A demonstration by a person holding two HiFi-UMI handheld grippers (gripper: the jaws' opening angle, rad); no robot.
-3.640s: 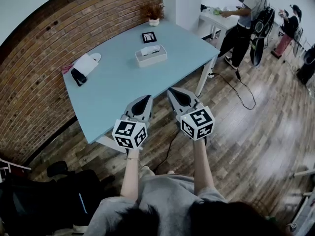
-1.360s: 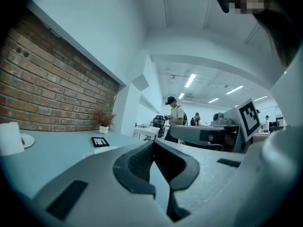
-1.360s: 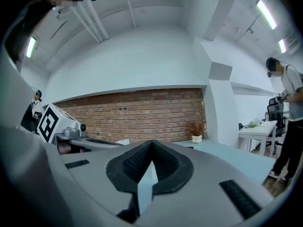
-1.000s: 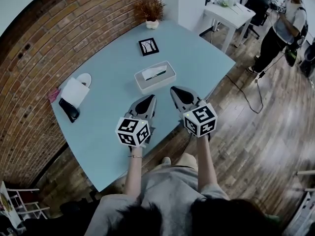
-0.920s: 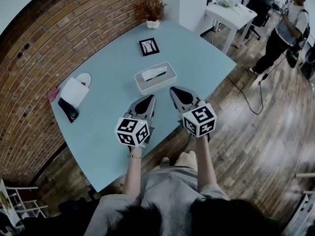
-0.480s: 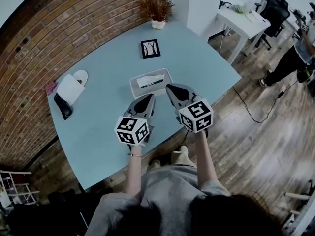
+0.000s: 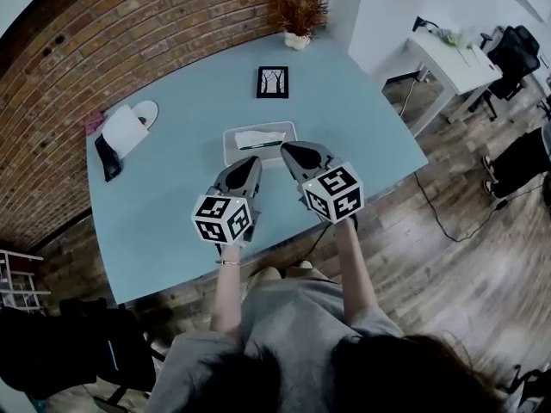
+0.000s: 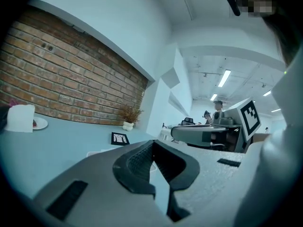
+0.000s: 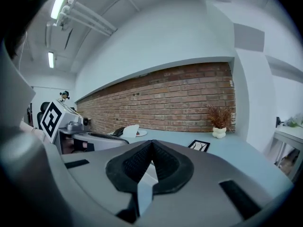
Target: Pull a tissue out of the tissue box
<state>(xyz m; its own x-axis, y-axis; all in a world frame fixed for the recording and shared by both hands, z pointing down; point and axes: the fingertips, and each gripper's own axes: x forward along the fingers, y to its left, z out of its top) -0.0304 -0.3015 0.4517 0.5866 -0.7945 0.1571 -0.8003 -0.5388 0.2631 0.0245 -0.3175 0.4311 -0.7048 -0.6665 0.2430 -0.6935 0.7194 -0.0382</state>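
A white tissue box [image 7: 231, 150] lies on the light blue table [image 7: 172, 205], with a white tissue [image 7: 258, 138] poking from its top slot. My left gripper [image 7: 255, 160] is shut and holds nothing, its tip at the box's near edge. My right gripper [image 7: 286, 147] is also shut and holds nothing, its tip over the box's near right corner. In the left gripper view the jaws [image 8: 152, 144] meet at the tip, and the right gripper [image 8: 203, 134] shows beside them. In the right gripper view the jaws [image 9: 151, 143] are likewise closed. The box itself is mostly hidden behind the jaws in both gripper views.
A small framed picture [image 7: 273, 82] and a potted dry plant [image 7: 298, 15] stand at the table's far side. A white napkin on a plate [image 7: 125, 127] and a black object [image 7: 108, 155] lie far left by the brick wall [image 7: 129, 33]. A white desk [image 7: 448, 54] stands right.
I have come closer to the table. Both shut grippers have moved forward from in front of the table edge to the near side of the tissue box.
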